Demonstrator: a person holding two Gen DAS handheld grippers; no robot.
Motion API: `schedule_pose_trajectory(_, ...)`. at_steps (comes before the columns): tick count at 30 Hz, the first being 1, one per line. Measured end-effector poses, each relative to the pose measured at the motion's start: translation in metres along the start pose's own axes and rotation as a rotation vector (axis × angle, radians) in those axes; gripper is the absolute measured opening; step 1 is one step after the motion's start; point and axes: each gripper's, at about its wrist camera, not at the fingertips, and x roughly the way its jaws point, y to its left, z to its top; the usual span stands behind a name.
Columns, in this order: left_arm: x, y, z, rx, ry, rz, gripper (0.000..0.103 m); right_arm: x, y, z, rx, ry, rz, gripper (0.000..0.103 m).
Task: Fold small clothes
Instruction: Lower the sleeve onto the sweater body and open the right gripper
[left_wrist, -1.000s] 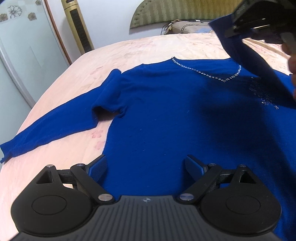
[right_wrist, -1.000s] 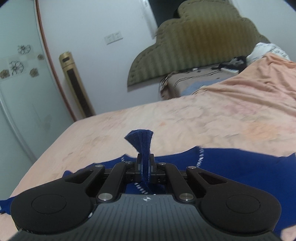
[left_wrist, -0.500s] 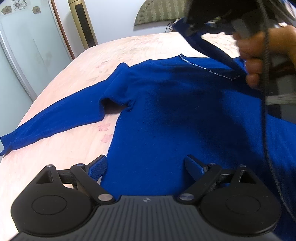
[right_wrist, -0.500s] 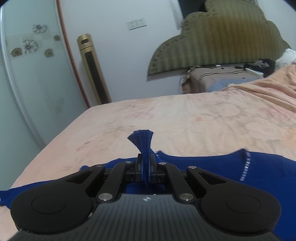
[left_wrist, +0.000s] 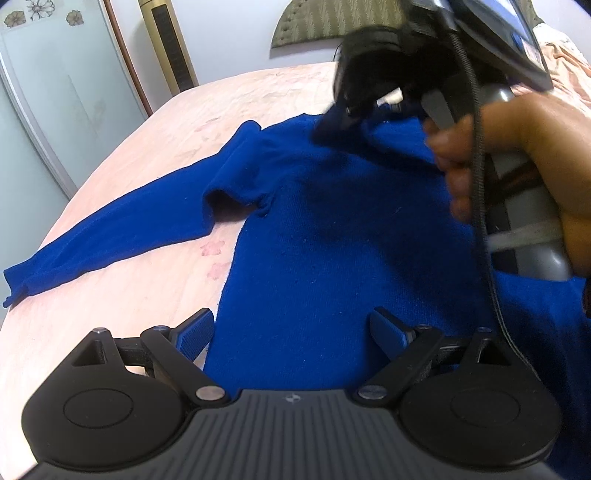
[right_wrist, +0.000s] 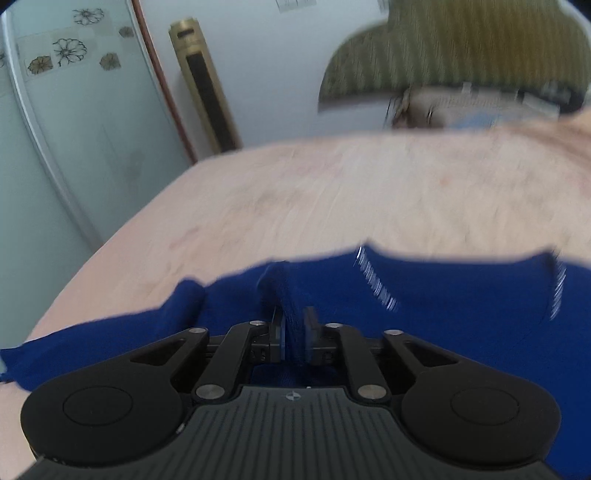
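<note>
A: On the peach bedspread (left_wrist: 122, 306), which thing is the task's own, and how does it lie?

B: The blue sweater (left_wrist: 325, 258). It lies flat, body spread across the middle of the bed, with one long sleeve (left_wrist: 110, 236) running out to the left, its cuff near the left edge of the bed. The neckline trim (right_wrist: 375, 282) lies at the far side, toward the green headboard (right_wrist: 461, 48).

A: Where is the left gripper (left_wrist: 291, 332) relative to it?

B: At the near hem. Its jaws stand wide apart with nothing clasped; the left pad (left_wrist: 194, 334) is just over the sweater's left edge, the right pad over the body. Whether the pads touch the knit cannot be told.

A: And the right gripper (right_wrist: 293, 334)?

B: It is over the far left part of the sweater, near the left shoulder. In the left wrist view it appears at upper right, held by a hand (left_wrist: 524, 173), with a dark fold of the knit bunched at its tip. The other sleeve's end (right_wrist: 282, 291) stands between its pads.

A: Is that sleeve end clamped?

B: No longer firmly. The jaws have just been opening: a narrow gap shows beside the cloth on the right, while the cloth leans toward the left pad. The view is blurred, so contact on the left side cannot be settled.

A: What frames the scene?

B: A gold tower fan (right_wrist: 205, 85) against the far wall, and a frosted door with flower decals (right_wrist: 62, 55) at left.
</note>
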Motion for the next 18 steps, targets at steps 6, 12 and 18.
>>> schedule_pose_trajectory(6,0.003,0.005,0.001,-0.022,0.004,0.014,0.092,-0.022,-0.015,-0.01,0.032,0.012,0.066,0.044)
schedule_pose_trajectory(12,0.001,0.01,0.003,-0.033,-0.007,0.014,0.092,-0.009,-0.014,-0.019,-0.003,0.106,0.036,0.052)
schedule_pose_trajectory(18,0.003,0.036,0.007,-0.098,-0.021,0.091,0.092,-0.023,-0.001,-0.025,-0.084,0.1,0.053,0.064)
